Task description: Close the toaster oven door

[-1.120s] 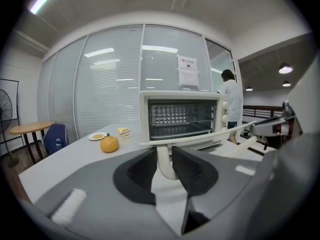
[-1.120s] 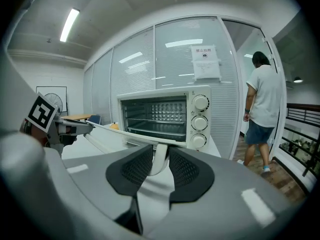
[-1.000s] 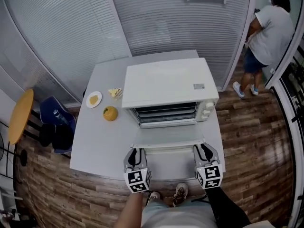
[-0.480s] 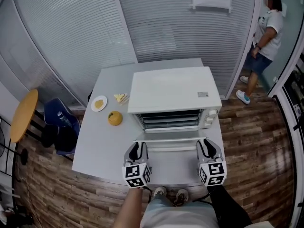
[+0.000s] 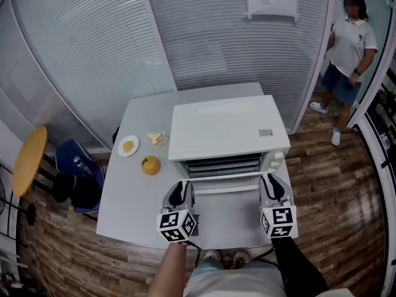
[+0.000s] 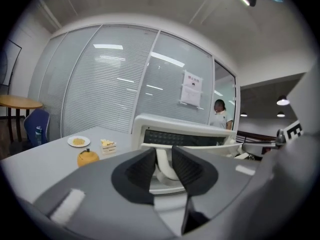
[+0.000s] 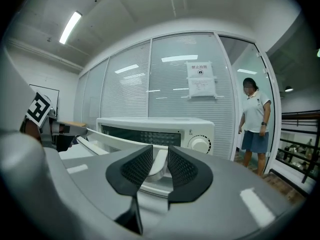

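Observation:
A white toaster oven (image 5: 229,129) stands on the grey table (image 5: 133,197), and its door (image 5: 226,185) is tilted partway up from flat. My left gripper (image 5: 180,193) is shut on the left end of the white door handle (image 6: 165,166). My right gripper (image 5: 273,187) is shut on the handle's right end (image 7: 159,164). In the left gripper view the oven's dark rack opening (image 6: 185,138) shows above the raised door. The control knob (image 7: 200,144) is in the right gripper view.
Left of the oven lie an orange fruit (image 5: 150,164), a small plate (image 5: 128,146) and a piece of cake (image 5: 157,138). A round wooden table (image 5: 28,159) and a blue chair (image 5: 77,169) stand at left. A person (image 5: 349,48) stands at the far right doorway.
The door has swung up from lying flat, and both grippers have moved toward the oven with the handle. The person at right has turned and stepped closer.

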